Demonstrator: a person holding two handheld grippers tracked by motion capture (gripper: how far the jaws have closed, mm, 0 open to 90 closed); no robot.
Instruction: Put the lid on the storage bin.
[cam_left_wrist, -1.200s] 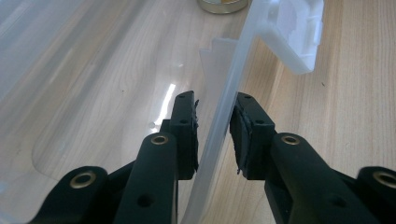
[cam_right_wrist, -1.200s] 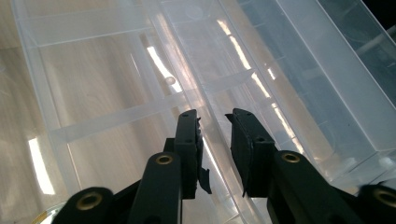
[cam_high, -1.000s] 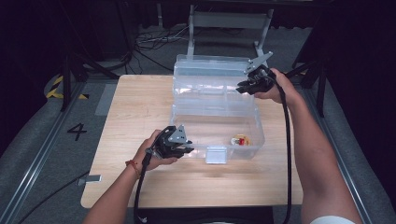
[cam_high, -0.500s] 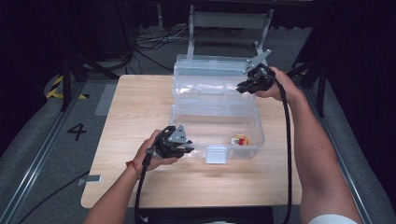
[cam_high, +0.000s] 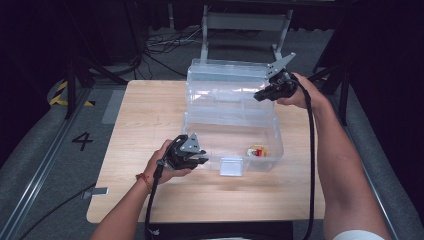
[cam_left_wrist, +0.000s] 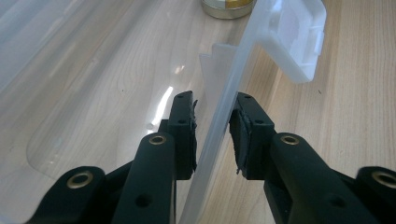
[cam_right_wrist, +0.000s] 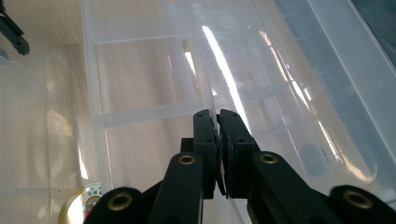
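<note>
On the wooden tabletop (cam_high: 150, 115) the left tool (cam_high: 196, 156) sits at the near left corner of the clear plastic box (cam_high: 235, 131). In the left gripper view the box's front wall runs up between its jaws; the right pad touches it, while the left pad stands a hair off, so whether the grip is firm I cannot tell. The white latch (cam_left_wrist: 299, 39) lies just ahead to its right. The right tool (cam_high: 261, 96) has just been closing and is clenched on the raised lid's (cam_right_wrist: 289, 84) right edge.
</note>
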